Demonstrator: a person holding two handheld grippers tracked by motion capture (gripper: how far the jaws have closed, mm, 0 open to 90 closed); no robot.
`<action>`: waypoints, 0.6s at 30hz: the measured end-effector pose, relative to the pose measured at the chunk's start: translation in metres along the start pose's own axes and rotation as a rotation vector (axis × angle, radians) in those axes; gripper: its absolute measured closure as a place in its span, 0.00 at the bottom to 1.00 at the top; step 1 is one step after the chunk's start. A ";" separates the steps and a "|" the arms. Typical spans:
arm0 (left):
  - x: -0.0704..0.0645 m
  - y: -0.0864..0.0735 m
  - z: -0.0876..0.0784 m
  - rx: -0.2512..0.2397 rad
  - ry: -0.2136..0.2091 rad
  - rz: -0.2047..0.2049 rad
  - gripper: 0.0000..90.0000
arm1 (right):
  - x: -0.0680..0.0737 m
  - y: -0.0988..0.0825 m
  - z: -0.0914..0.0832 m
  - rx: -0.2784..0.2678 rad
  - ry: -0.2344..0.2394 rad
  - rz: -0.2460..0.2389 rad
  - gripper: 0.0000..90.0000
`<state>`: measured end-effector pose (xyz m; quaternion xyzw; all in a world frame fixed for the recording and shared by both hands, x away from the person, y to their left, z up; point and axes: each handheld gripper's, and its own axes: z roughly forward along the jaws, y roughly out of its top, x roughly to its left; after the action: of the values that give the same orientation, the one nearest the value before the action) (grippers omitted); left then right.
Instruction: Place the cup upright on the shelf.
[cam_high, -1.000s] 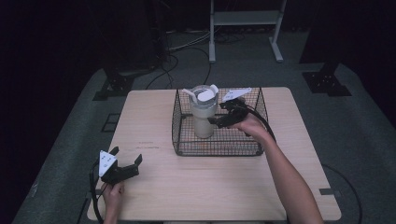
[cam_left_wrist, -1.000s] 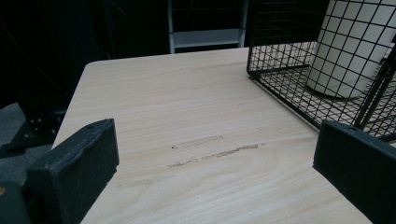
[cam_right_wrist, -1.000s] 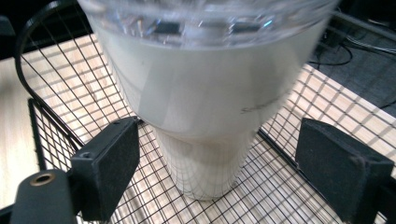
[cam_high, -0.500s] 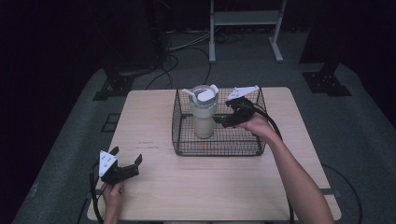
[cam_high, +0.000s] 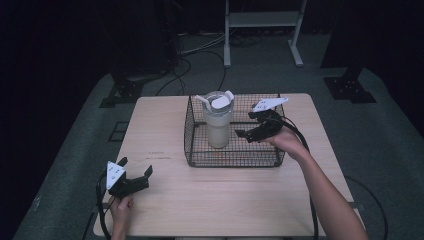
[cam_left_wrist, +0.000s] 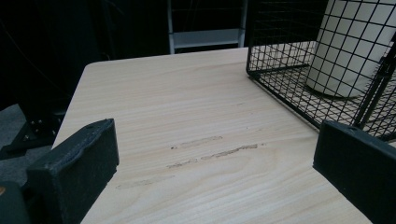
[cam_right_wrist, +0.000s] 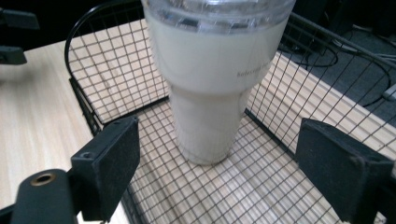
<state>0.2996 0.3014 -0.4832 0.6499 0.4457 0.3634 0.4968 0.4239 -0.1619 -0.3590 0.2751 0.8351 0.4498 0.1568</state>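
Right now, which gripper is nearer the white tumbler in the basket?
Right. The right gripper hangs open inside the wire basket just beside the tumbler; the left gripper rests open near the table's front-left corner.

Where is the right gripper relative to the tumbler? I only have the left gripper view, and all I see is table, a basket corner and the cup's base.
Observer: The right gripper sits inside the wire basket, beside the tumbler, open and not touching it.
Operator: Is the tumbler lidded?
Observer: Yes, a clear lid with a raised flap, seen in the high view.
Operator: Is it standing straight?
Observer: Upright on the basket floor; the right gripper view shows its base flat on the mesh, between the open fingers.
Operator: And my left gripper?
Observer: The left gripper is open near the table's front left corner.
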 end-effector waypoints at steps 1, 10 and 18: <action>0.000 0.000 0.000 0.000 0.000 0.000 0.00 | 0.000 0.000 0.000 0.000 0.000 0.000 0.15; 0.000 0.000 0.000 0.002 0.003 0.007 0.00 | 0.006 -0.012 -0.014 -0.028 0.027 0.011 0.15; -0.001 0.000 0.000 0.000 0.004 0.002 0.00 | 0.015 -0.019 -0.023 -0.031 0.029 -0.009 0.15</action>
<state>0.2996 0.3005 -0.4833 0.6497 0.4461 0.3650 0.4957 0.3944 -0.1766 -0.3630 0.2624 0.8315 0.4658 0.1511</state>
